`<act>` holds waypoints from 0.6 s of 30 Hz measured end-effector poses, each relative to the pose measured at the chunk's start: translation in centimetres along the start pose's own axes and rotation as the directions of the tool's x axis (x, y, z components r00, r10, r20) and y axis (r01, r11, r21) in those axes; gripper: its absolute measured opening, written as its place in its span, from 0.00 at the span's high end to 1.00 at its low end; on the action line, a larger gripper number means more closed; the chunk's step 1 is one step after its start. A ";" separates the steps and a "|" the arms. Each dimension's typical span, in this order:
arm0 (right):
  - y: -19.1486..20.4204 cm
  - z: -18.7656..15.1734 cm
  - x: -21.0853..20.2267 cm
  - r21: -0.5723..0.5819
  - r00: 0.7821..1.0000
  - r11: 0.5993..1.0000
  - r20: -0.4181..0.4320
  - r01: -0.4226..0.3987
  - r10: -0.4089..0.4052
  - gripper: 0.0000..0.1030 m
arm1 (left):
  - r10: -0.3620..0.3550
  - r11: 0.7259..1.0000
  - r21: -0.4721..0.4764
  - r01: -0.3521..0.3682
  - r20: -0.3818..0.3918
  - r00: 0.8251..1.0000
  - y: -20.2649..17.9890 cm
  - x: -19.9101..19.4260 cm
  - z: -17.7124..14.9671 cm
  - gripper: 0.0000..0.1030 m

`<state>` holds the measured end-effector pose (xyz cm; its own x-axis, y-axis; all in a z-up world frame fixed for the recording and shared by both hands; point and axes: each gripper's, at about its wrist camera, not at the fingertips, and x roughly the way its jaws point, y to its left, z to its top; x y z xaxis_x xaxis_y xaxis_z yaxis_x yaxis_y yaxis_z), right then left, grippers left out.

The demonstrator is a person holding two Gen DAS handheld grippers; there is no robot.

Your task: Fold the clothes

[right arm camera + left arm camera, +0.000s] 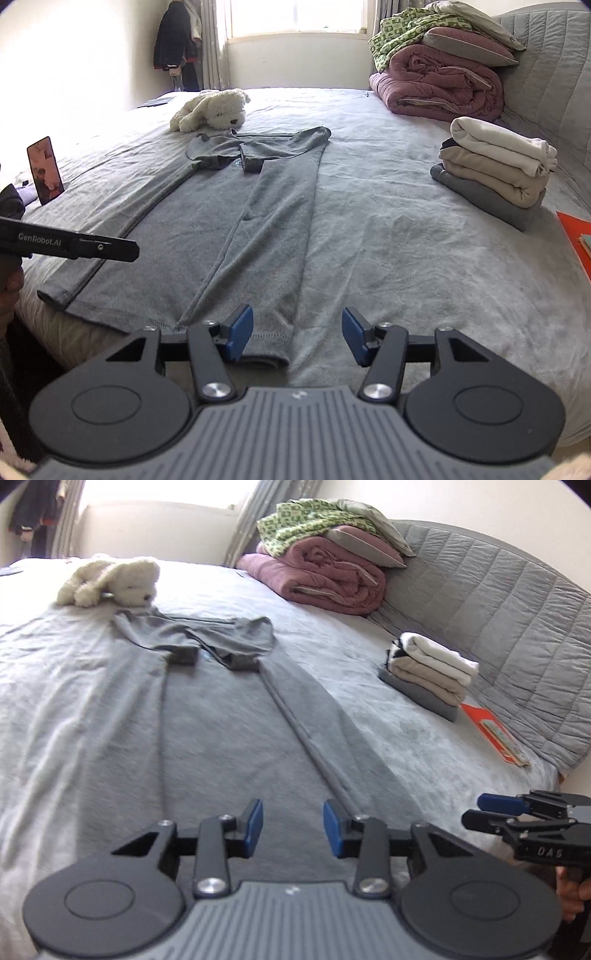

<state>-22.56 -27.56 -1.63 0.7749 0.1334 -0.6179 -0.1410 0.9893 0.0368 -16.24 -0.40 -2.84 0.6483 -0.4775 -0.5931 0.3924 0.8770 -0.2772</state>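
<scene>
A bedroom in a home.
A wide bed (406,240) spread with grey sheeting is backed by a quilted grey headboard (498,602); rolled quilts and pillows (439,81) are piled at its head, a plush dog (210,110) is laid on it, and coats (177,40) are hung beside a curtained window (295,18).

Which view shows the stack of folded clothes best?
The right wrist view: the stack of folded clothes sits large and sharp on the bed, with its white, beige and grey layers easy to tell apart. The left wrist view shows the same stack smaller, farther off, near the headboard.
</scene>
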 end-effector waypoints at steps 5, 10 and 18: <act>0.9 1.8 3.7 0.038 0.997 0.997 0.023 -0.072 0.071 0.55 | 0.135 0.991 0.003 -0.135 0.025 0.990 3.4 -0.2 -0.3 0.64; 3.2 2.2 6.1 0.014 0.980 0.983 0.087 -0.184 0.182 0.55 | 0.138 0.990 -0.006 -0.137 0.037 0.990 4.9 0.1 -1.8 0.65; 7.1 2.1 8.3 -0.077 0.958 0.959 0.078 -0.272 0.277 0.55 | 0.126 0.982 0.140 -0.127 0.018 0.992 3.7 0.0 -3.2 0.69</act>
<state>-15.85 -19.35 -4.85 0.7509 0.4068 -0.5203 -0.3932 0.9083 0.1427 -16.86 3.02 -6.25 0.7039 -0.3642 -0.6097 0.3940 0.9145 -0.0914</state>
